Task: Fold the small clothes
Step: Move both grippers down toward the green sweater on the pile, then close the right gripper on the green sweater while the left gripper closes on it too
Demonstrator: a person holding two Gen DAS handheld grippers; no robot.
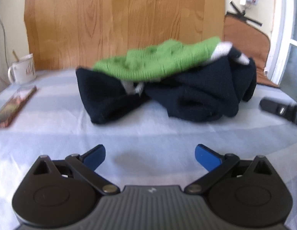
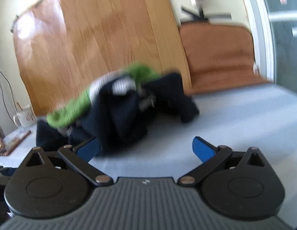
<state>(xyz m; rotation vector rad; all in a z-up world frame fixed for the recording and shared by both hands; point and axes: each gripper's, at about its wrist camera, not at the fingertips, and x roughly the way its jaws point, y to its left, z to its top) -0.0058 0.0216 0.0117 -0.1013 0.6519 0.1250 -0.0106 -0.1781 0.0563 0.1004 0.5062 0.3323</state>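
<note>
A crumpled dark navy garment (image 1: 186, 97) lies in a heap on the pale blue tablecloth (image 1: 148, 138), with a green knitted piece (image 1: 158, 63) draped on top and bits of white cloth showing. My left gripper (image 1: 150, 157) is open and empty, a short way in front of the heap. In the right wrist view the same navy heap (image 2: 125, 115) and green piece (image 2: 71, 111) appear blurred. My right gripper (image 2: 145, 149) is open and empty, its left finger (image 2: 89, 149) close to the heap's near edge.
A white mug (image 1: 23, 69) and a small wooden tray (image 1: 12, 107) stand at the table's left. A wooden board (image 1: 119, 19) leans behind the heap. A brown chair (image 1: 248, 44) is at the back right. The right gripper's black body (image 1: 280, 109) shows at the right edge.
</note>
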